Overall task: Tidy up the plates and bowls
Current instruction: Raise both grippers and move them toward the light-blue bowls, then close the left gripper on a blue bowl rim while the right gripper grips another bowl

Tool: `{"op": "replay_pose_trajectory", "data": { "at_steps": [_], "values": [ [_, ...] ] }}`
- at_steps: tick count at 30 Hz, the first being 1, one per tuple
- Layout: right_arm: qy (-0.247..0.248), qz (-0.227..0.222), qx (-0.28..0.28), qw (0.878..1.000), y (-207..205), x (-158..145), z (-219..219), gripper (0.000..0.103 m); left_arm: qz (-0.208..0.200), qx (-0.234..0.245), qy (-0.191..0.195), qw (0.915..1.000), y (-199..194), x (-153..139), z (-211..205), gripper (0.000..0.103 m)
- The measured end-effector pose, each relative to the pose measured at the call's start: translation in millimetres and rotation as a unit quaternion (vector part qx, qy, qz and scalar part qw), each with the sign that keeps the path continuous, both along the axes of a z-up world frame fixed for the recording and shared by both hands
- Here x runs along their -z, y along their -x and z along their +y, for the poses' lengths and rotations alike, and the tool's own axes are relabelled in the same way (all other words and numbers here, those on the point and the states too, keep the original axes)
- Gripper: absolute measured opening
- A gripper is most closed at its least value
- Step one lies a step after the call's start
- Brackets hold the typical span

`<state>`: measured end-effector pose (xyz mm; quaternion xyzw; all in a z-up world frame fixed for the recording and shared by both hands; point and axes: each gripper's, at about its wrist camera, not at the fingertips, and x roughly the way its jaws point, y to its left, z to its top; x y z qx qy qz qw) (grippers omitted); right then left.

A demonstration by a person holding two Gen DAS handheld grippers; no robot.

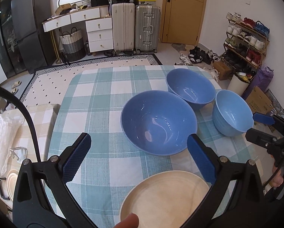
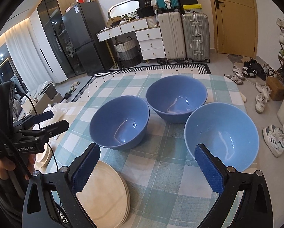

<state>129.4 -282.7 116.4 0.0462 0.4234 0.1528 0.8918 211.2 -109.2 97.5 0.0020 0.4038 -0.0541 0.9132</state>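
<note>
Cream plates [image 2: 105, 195] lie nearest, stacked at the table's near edge, about 7 o'clock in the right wrist view and 6 o'clock in the left, where only the top one shows. The left gripper [image 1: 139, 156] hangs just above that stack, its blue pads spread wide and holding nothing. The right gripper [image 2: 147, 166] is likewise spread and empty, its right finger in front of the pale bowl [image 2: 221, 134].

Three bowls stand separately on the checked cloth [image 2: 160, 180]. In the right wrist view the near bowl [image 2: 120, 122] sits at 11 o'clock from the gripper, the far bowl [image 2: 177, 98] at 12, and the pale bowl at 2. The two darker ones look close to touching at the rims; the pale one stands just beside them.

Judging by this layout, the plates seem already gathered into one pile, so that half looks done. The bowls are not yet nested, so stacking them is what remains. More cream dishes [image 2: 44, 156] show beyond the table's left edge, at 9 o'clock; whether they belong to the job I cannot tell. The pale bowl looks the likeliest next pick for the right gripper.
</note>
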Motion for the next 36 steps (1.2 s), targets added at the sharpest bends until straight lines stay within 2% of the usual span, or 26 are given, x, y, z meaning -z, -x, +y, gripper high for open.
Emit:
{"op": "replay_pose_trajectory", "data": {
  "at_steps": [18, 36],
  "values": [
    [-0.014, 0.043, -0.037, 0.998, -56.7, 33.4, 27.4, 0.101, 0.040, -0.012, 0.008, 0.9991, -69.4, 43.0, 16.8, 0.101],
    [-0.023, 0.085, -0.053, 0.995, -100.5, 63.3, 47.4, 0.101, 0.078, -0.004, 0.021, 0.9967, -115.6, 87.9, 19.8, 0.100]
  ]
}}
